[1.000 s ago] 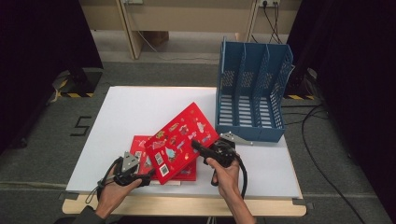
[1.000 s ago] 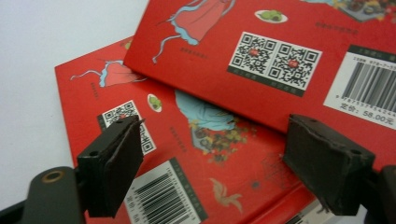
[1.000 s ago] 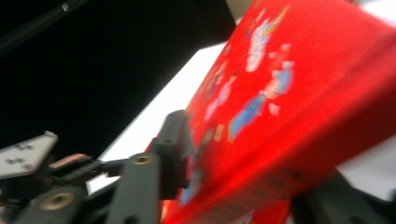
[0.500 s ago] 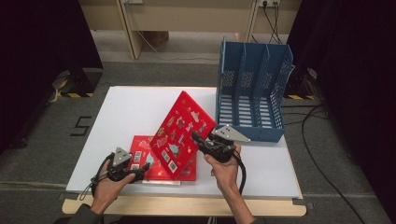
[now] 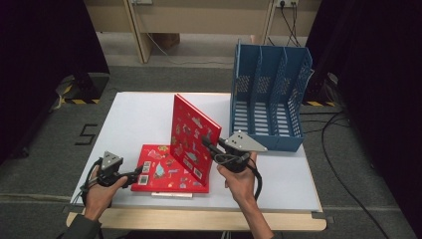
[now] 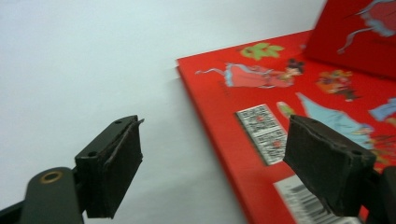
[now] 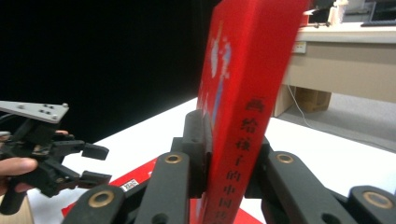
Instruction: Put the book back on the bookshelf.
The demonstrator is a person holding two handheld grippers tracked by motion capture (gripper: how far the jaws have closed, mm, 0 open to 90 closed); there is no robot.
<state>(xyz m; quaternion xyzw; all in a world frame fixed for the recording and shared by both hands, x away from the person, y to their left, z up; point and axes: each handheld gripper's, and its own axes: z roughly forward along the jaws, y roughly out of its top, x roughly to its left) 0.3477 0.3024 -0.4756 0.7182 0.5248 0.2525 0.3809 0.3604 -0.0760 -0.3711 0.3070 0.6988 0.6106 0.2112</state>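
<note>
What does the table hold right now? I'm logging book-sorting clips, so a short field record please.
held book: red book, stood upright on the table, spine clamped by right gripper
lying book: second red book, flat on white table
left gripper: open, beside the flat book's left edge, holding nothing
rack: blue file rack, at the table's far right, compartments look empty

One book (image 5: pixel 191 130) stood upright on a flat book (image 5: pixel 164 172) on the surface (image 5: pixel 134 114); the file rack (image 5: pixel 268 97) stood behind and to their right.
</note>
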